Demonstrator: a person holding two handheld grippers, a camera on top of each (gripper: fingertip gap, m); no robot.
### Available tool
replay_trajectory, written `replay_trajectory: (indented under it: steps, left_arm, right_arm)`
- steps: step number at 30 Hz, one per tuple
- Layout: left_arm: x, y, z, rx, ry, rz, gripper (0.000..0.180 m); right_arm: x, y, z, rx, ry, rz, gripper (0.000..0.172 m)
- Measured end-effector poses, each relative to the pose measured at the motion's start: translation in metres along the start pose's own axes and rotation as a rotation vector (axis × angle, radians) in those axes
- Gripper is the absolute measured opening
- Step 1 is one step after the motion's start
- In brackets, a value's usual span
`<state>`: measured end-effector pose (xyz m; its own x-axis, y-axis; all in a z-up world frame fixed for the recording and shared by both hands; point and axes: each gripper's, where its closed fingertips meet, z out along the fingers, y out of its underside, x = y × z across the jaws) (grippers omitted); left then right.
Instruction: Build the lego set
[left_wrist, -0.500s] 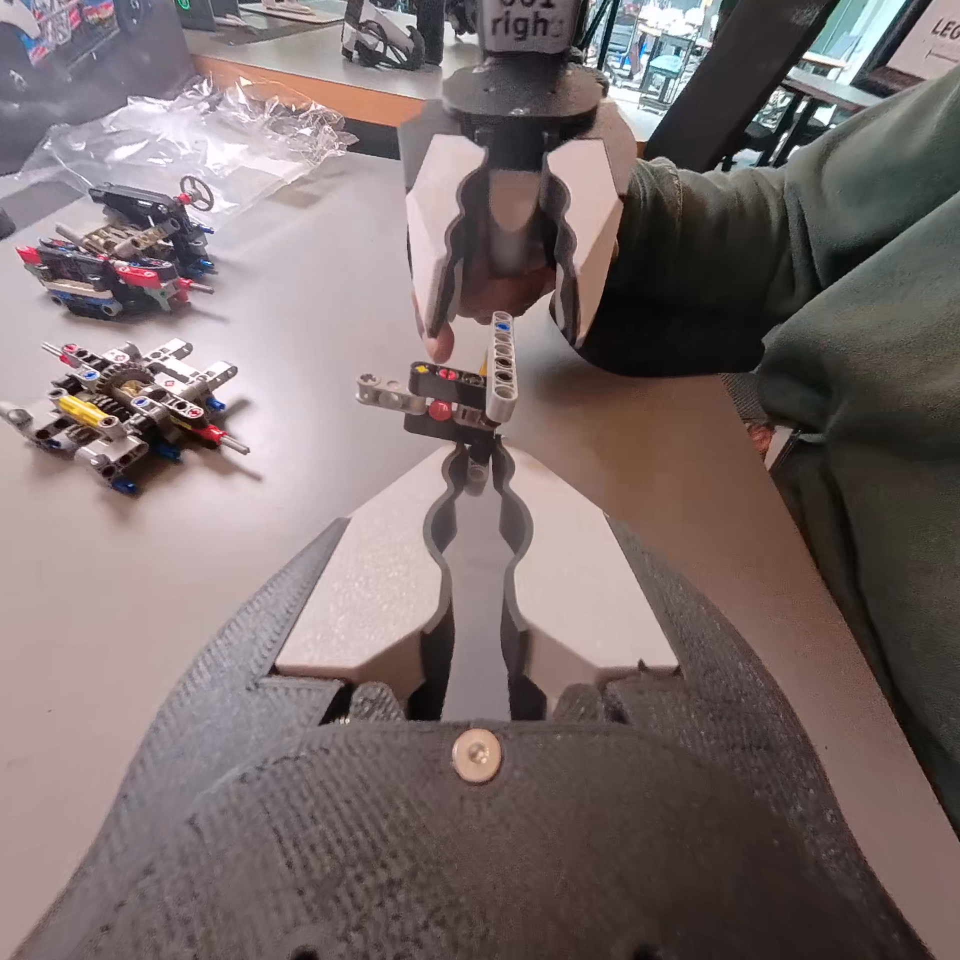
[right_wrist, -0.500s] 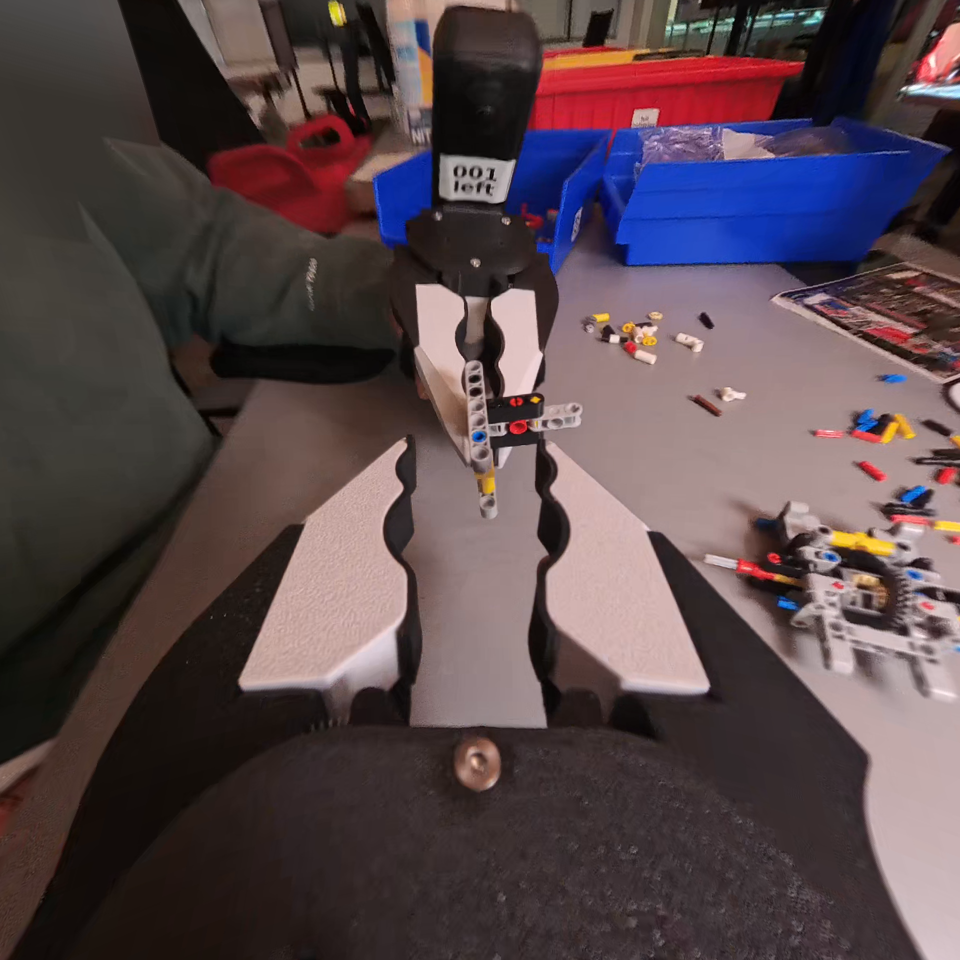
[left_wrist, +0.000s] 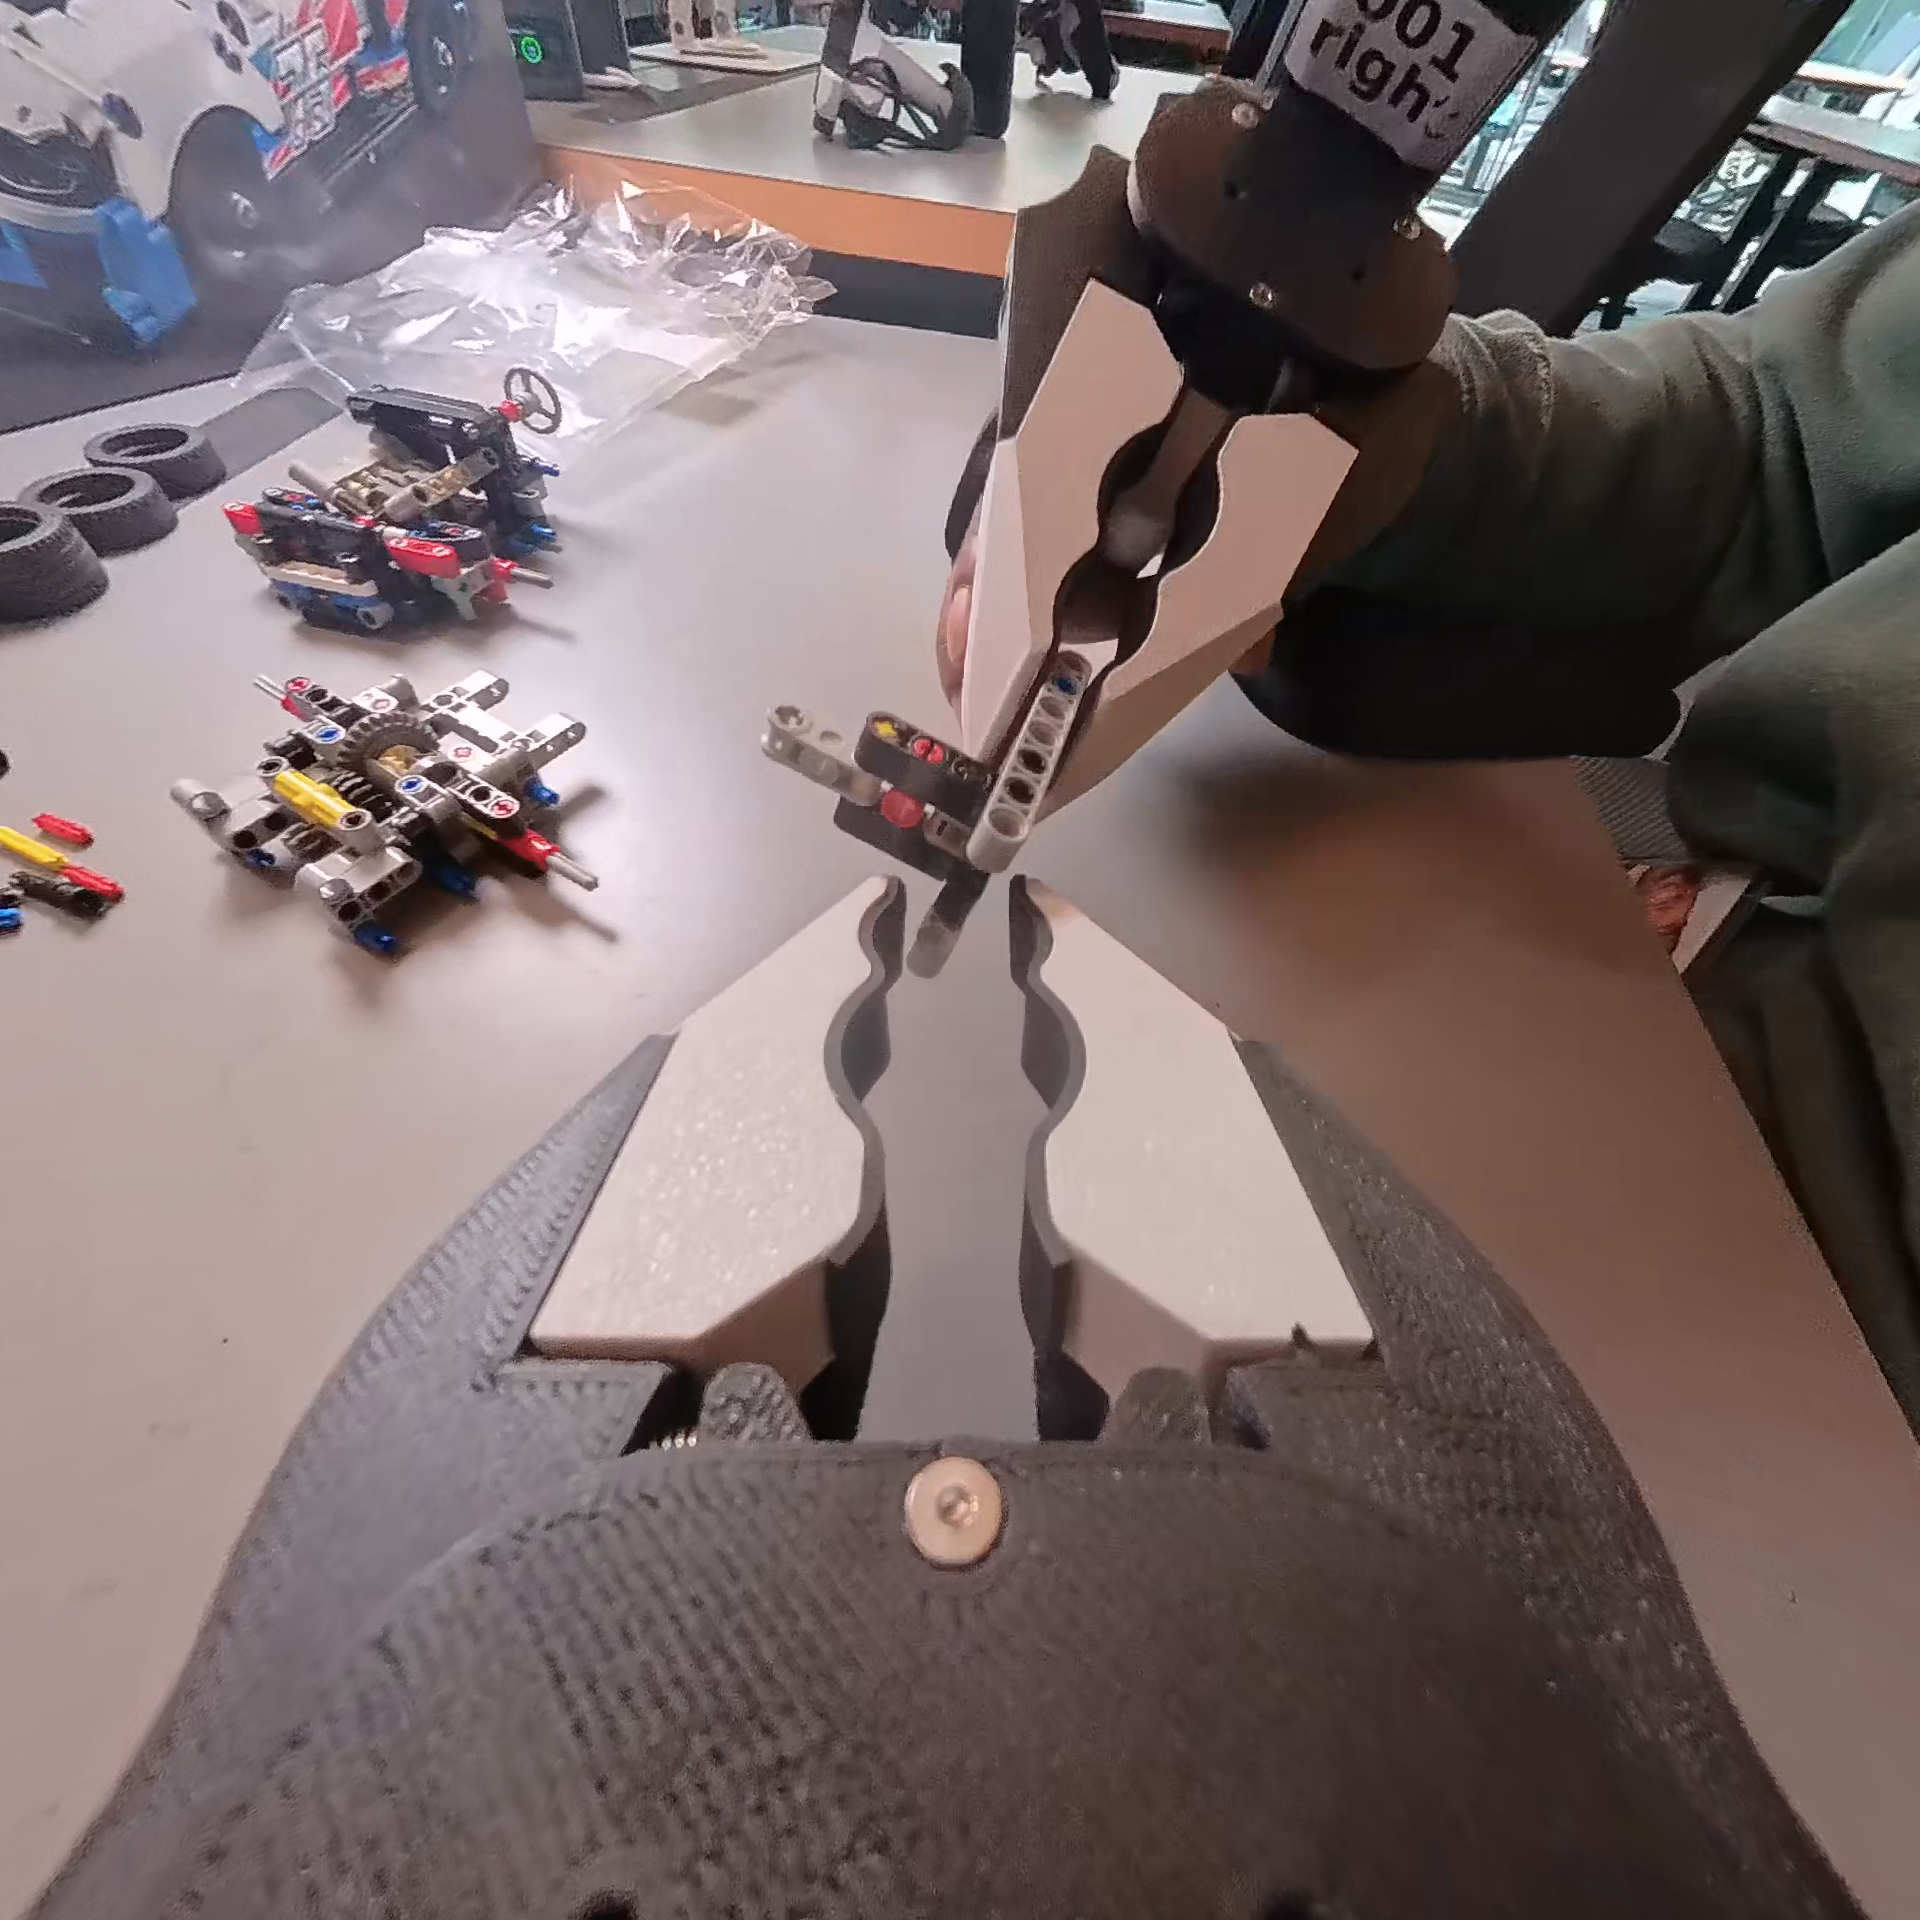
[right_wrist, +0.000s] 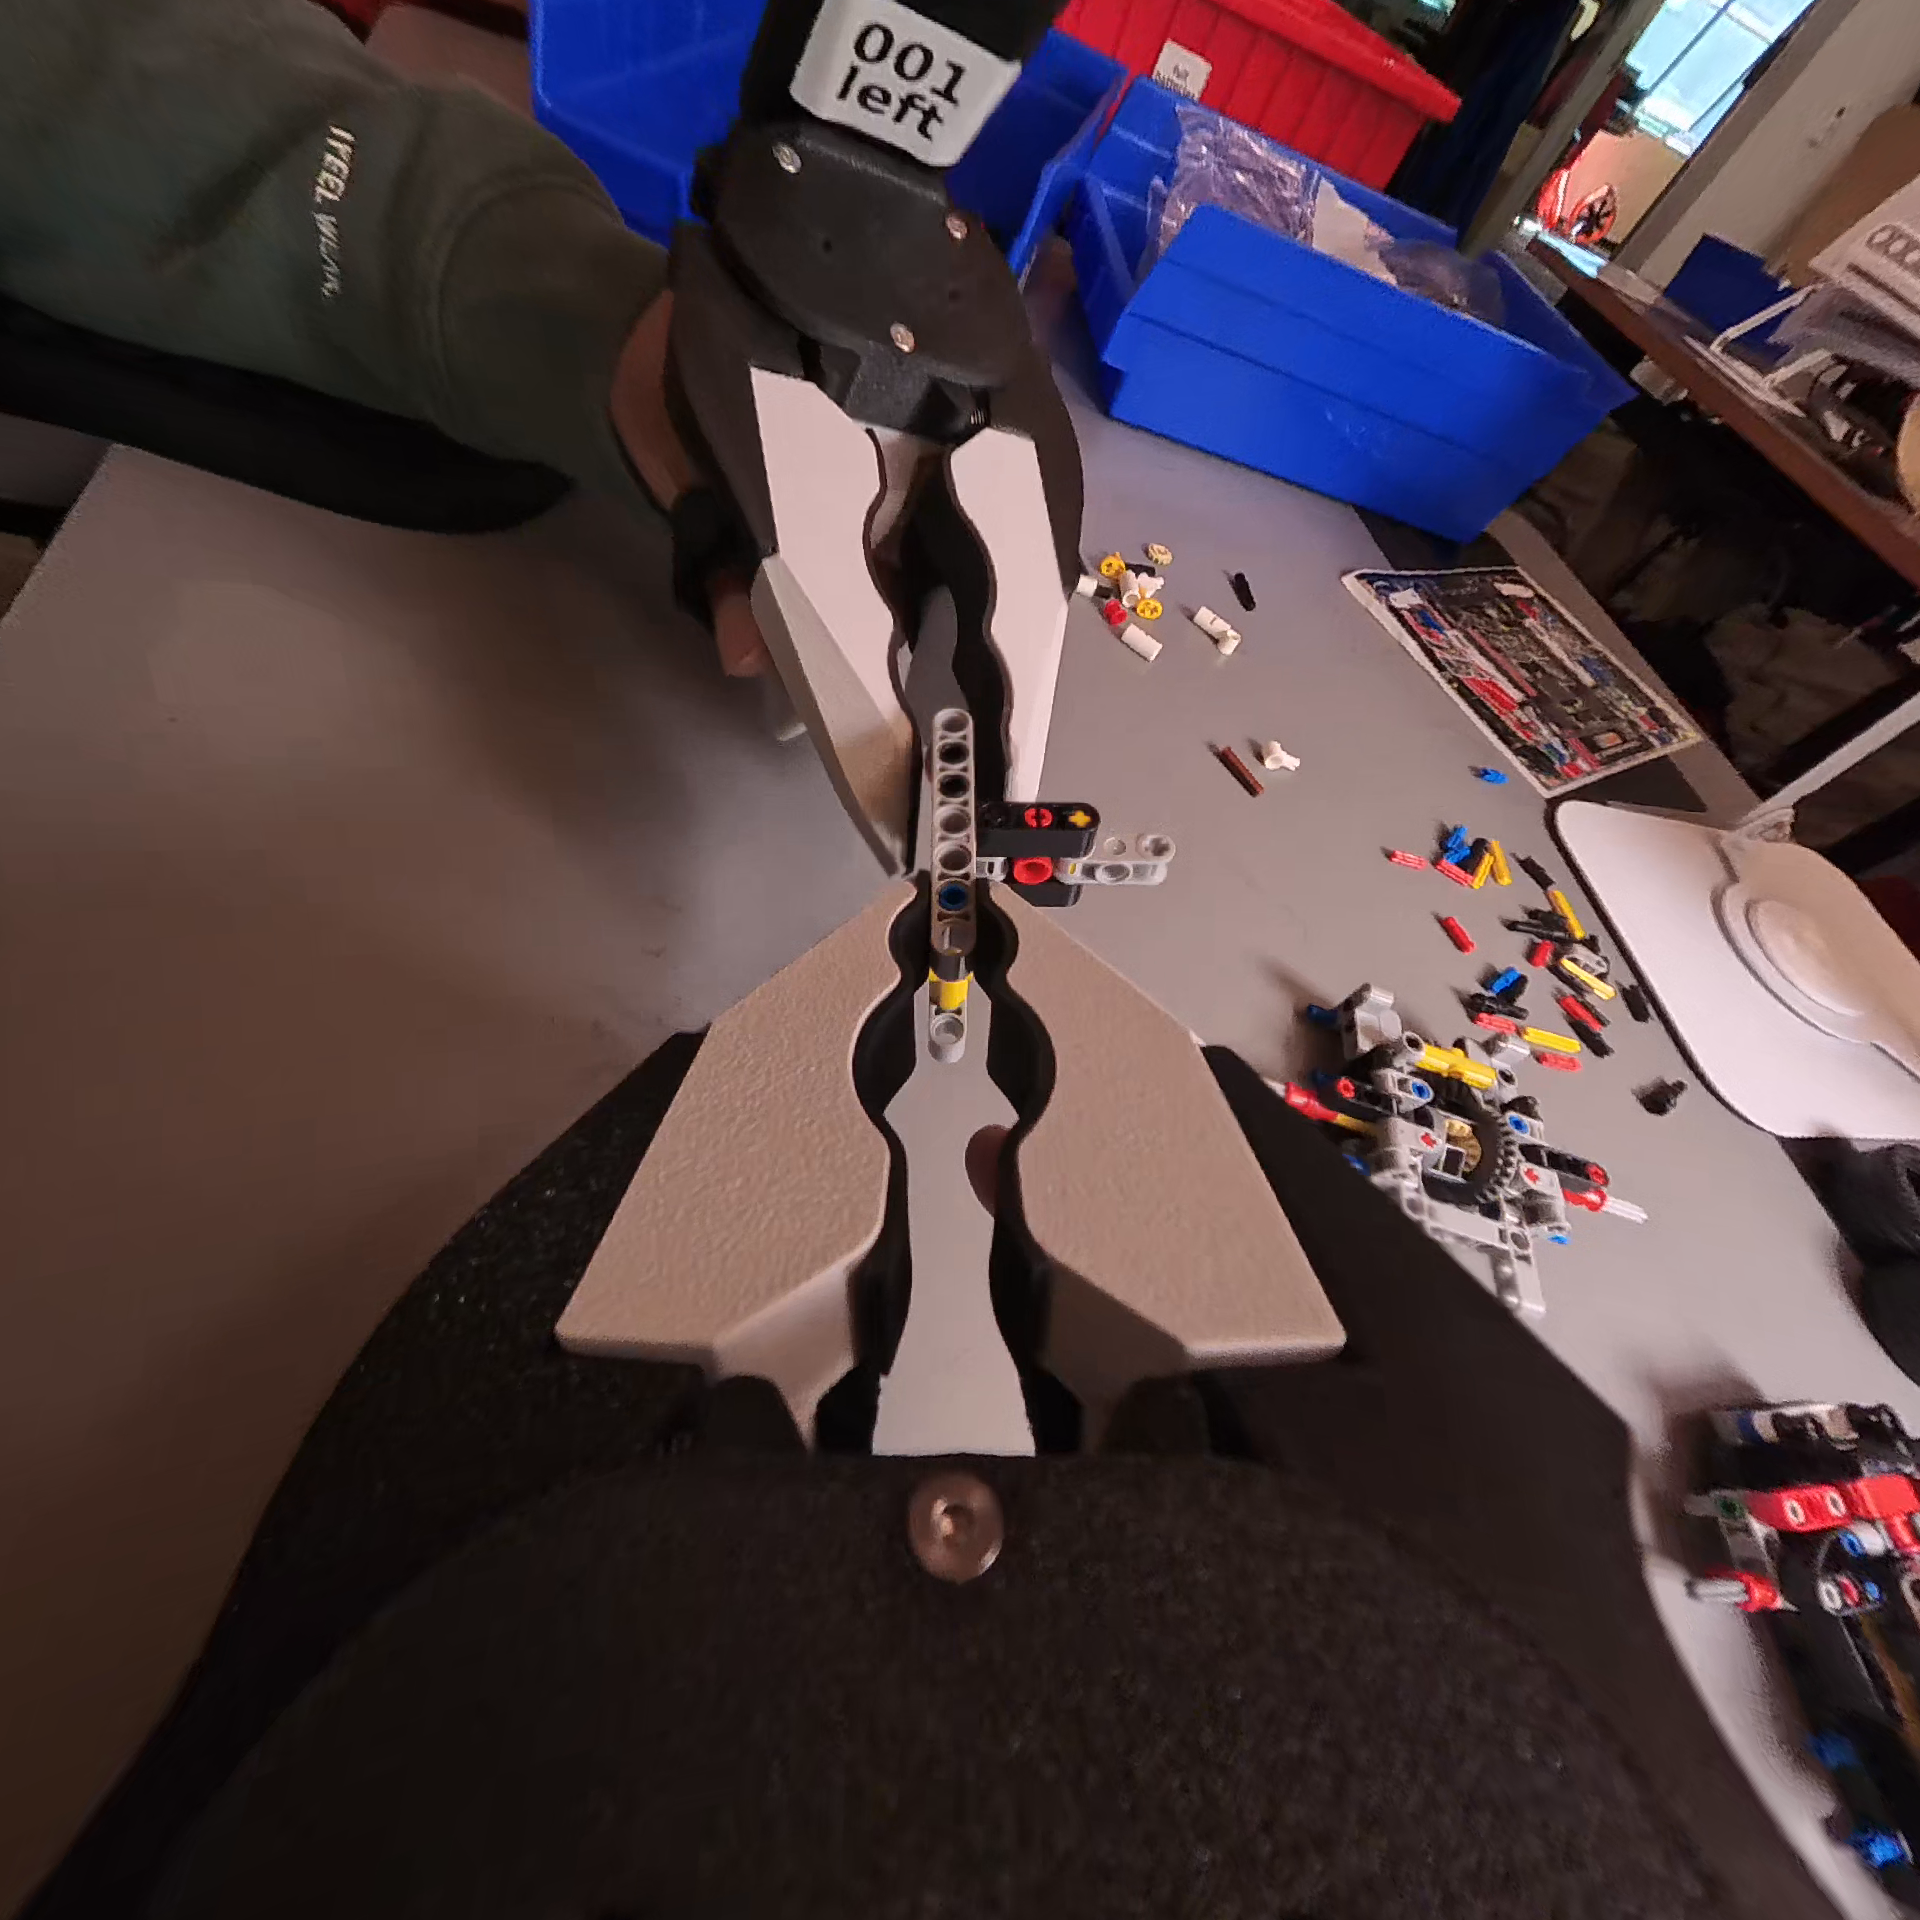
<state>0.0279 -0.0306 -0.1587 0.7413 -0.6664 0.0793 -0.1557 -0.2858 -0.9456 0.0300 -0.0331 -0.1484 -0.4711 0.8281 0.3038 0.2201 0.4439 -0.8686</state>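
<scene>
Between the two handheld grippers, above the grey tabletop (left_wrist: 312, 1195), hangs a small building-brick assembly (right_wrist: 1023, 847): a long light-grey perforated beam (right_wrist: 951, 800) with a short black beam, a red bush and a pale grey connector sticking out to one side. The right gripper (right_wrist: 953, 914) is clenched on the lower end of that grey beam, near its blue pin, both white fingertips pressed against its sides; a yellow and grey stub of the assembly sits in the hollow behind the tips. In the left wrist view the same grip shows from the other side, the beam's end pinched between the right gripper's tips (left_wrist: 1075, 675).

The left gripper (left_wrist: 951, 896) stands released, its white fingers (left_wrist: 779, 1091) parted. A dark peg at the assembly's near end reaches into the gap between the tips, and daylight shows on both sides of it, though blur makes the left margin hard to judge. A green sleeve (left_wrist: 1662, 540) runs behind the right gripper.

On the table to the left gripper's left lie a grey gear-and-beam module (left_wrist: 384, 800), a black and red chassis section with a steering wheel (left_wrist: 405, 520), black rubber tyres (left_wrist: 104, 499) and a crumpled clear plastic bag (left_wrist: 540, 291). The right wrist view shows loose coloured pins (right_wrist: 1538, 956), a printed instruction booklet (right_wrist: 1517, 665), blue plastic bins (right_wrist: 1351, 343) and a white tray (right_wrist: 1745, 966).
</scene>
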Motion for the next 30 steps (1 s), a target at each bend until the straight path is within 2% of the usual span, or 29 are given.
replay_trajectory:
  steps: [8,21,30]
  left_arm:
    - [-0.0006,0.0032,0.0010,-0.023,-0.024,0.044,0.018]
    - [0.0025,-0.0004,0.0016,0.012,-0.008,-0.011,0.008]
    - [-0.0034,-0.0007,0.0017,0.010,-0.046,-0.024,0.008]
  right_arm:
    - [0.0007,0.0024,0.0016,0.028,-0.031,0.097,0.005]
    - [-0.0009,-0.0037,0.0012,0.084,-0.077,0.214,0.005]
    - [0.0041,-0.0012,0.0035,0.074,-0.027,0.175,0.005]
